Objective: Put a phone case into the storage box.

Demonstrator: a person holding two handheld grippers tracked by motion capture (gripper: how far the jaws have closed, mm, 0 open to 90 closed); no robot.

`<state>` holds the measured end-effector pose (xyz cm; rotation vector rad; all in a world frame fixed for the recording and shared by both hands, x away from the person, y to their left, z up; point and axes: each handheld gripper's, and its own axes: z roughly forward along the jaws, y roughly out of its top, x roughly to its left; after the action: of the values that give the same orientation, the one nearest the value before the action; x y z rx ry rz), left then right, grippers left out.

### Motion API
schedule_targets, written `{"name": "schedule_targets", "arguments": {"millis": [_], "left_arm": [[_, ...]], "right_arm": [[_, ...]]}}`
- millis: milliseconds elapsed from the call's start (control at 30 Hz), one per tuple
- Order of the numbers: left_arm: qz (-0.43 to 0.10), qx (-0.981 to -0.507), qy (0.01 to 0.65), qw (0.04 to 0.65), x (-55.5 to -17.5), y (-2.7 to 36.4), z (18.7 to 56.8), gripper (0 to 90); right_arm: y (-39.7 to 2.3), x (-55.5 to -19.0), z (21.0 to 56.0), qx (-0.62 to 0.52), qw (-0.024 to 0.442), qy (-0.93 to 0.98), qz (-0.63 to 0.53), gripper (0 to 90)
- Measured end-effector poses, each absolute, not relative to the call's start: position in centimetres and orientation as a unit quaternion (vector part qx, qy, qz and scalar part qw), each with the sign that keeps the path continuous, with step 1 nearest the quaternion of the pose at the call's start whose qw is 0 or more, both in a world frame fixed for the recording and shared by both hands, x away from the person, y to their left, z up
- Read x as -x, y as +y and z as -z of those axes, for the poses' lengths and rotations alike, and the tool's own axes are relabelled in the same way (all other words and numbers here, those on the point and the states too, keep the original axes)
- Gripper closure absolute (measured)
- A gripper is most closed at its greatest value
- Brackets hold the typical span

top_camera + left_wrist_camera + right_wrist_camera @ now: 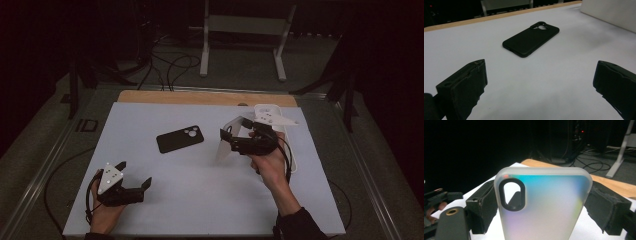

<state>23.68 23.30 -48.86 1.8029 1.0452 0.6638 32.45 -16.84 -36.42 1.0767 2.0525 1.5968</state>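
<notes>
High view, count: two phone cases, two hand-held grippers, one white tray (295,162) at the table's right edge behind my right hand.
High view, table (200,200): white sheet over a wooden top; wood shows along the far edge.
High view, black phone case (180,139): lies flat near the table's middle, camera cut-outs toward the far right.
High view, left hand-held gripper (134,175): at the near left corner, jaws spread wide, nothing between them.
High view, right hand-held gripper (231,136): raised right of centre, gripping the frosted phone case (225,142), which hangs tilted above the table.
Left gripper view: my two jaws stand far apart; the black phone case (531,39) lies ahead on the table, well apart from both.
Right gripper view: both jaws press the side edges of the frosted phone case (541,205); translucent, iridescent tint, black-rimmed oval camera opening at upper left.
Writing or brands: none legible in any view.
</notes>
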Motion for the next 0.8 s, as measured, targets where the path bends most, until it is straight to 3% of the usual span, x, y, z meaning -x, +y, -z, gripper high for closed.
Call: {"name": "schedule_targets", "arguments": {"millis": [800], "left_arm": [[-0.277, -0.732, 0.425, 0.455, -23.8, 23.1, 49.0, 0.0]], "right_arm": [[-20.4, -36.5, 34.7, -0.427, 0.210, 0.685, -0.552, 17.0]]}}
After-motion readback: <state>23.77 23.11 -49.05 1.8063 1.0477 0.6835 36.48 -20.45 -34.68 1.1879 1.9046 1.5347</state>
